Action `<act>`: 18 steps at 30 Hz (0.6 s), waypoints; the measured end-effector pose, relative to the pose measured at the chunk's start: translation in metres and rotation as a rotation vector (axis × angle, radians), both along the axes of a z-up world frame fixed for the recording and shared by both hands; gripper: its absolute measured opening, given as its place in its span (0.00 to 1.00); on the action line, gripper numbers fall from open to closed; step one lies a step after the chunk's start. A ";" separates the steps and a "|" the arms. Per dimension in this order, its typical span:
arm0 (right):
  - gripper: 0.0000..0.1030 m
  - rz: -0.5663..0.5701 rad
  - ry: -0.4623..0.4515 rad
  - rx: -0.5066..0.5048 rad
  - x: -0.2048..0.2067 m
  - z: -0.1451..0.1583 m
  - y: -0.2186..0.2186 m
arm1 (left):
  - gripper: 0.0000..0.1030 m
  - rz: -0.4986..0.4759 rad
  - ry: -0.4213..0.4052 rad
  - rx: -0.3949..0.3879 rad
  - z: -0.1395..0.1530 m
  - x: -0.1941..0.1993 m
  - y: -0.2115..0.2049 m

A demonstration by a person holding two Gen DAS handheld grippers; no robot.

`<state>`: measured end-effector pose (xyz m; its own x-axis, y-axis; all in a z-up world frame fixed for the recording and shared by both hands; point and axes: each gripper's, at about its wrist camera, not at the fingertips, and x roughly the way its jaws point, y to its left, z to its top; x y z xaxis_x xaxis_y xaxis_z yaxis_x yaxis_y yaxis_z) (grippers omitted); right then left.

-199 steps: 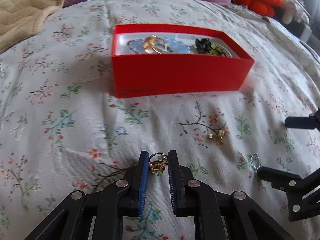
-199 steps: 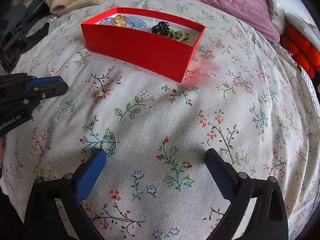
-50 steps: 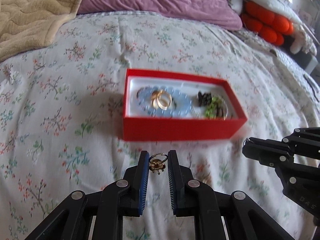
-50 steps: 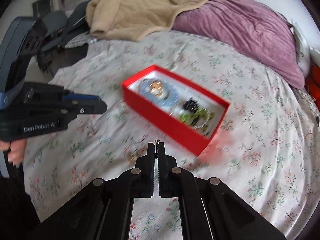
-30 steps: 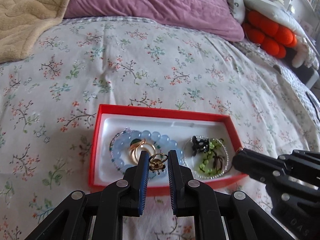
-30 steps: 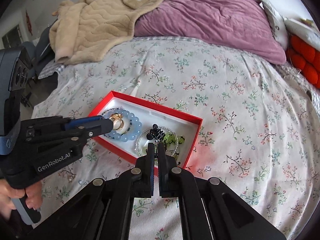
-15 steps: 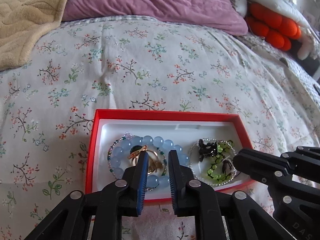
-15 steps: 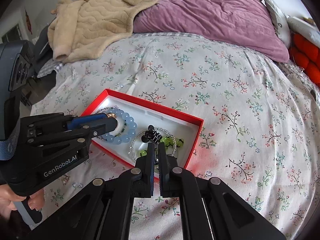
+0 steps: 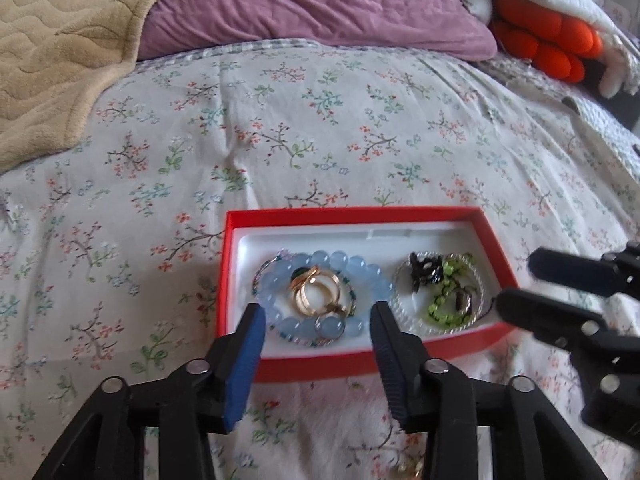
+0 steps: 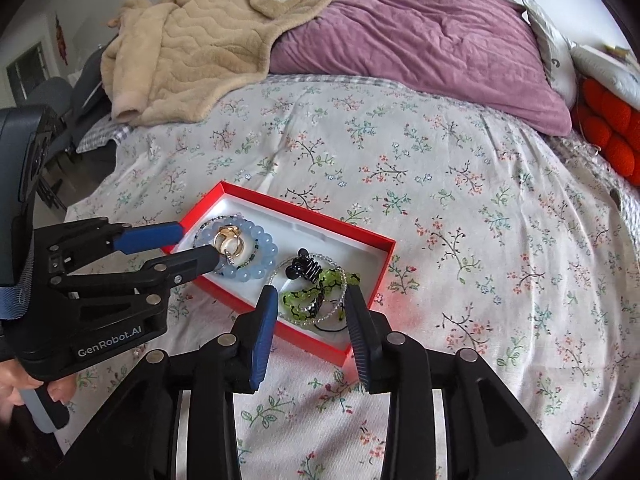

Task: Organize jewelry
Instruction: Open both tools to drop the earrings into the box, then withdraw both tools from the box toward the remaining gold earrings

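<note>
A red box (image 9: 362, 213) (image 10: 368, 288) with a white lining sits on the floral bedspread. Its left half holds a blue bead bracelet (image 9: 280, 284) (image 10: 262, 256) with gold rings (image 9: 316, 292) (image 10: 229, 242) inside it. Its right half holds a clear bead bracelet with a black clip (image 9: 425, 270) (image 10: 303, 268) and green beads (image 9: 442, 308) (image 10: 296, 298). My left gripper (image 9: 318, 318) (image 10: 194, 246) is open and empty over the blue bracelet. My right gripper (image 10: 312, 304) (image 9: 516, 284) is open and empty over the green beads.
A gold piece of jewelry (image 9: 406, 471) lies on the bedspread near the bottom edge of the left wrist view. A beige blanket (image 10: 192, 44), a purple pillow (image 10: 420, 48) and an orange cushion (image 9: 544, 36) lie at the head of the bed.
Both grippers carried small jewelry pieces from the bedspread to over the red box. In the last half second both opened, and the pieces are no longer between the fingers.
</note>
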<state>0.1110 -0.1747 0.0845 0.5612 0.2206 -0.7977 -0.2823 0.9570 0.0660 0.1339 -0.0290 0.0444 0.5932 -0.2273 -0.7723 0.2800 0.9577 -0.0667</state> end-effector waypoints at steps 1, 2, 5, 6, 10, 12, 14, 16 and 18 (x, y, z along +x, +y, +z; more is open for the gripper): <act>0.39 -0.003 -0.003 -0.006 -0.003 0.002 0.000 | 0.52 0.003 -0.001 0.003 0.001 -0.002 0.002; 0.43 -0.005 -0.005 -0.009 -0.005 0.004 0.000 | 0.55 0.007 0.000 0.007 0.002 -0.005 0.004; 0.53 -0.011 -0.014 -0.017 -0.011 0.009 0.001 | 0.61 0.017 0.009 0.016 0.004 -0.011 0.010; 0.54 -0.012 -0.015 -0.019 -0.014 0.011 0.001 | 0.63 0.020 0.011 0.018 0.004 -0.013 0.012; 0.60 -0.026 -0.014 -0.039 -0.025 0.016 0.002 | 0.74 0.044 0.028 0.028 0.005 -0.022 0.020; 0.64 -0.031 -0.015 -0.052 -0.031 0.018 0.003 | 0.81 0.056 0.040 0.035 0.005 -0.026 0.024; 0.70 -0.037 -0.018 -0.066 -0.037 0.020 0.003 | 0.85 0.070 0.052 0.049 0.004 -0.030 0.027; 0.75 -0.041 -0.012 -0.079 -0.042 0.020 0.004 | 0.87 0.084 0.070 0.068 0.003 -0.033 0.031; 0.78 -0.044 -0.002 -0.090 -0.046 0.019 0.004 | 0.88 0.101 0.094 0.083 0.001 -0.037 0.034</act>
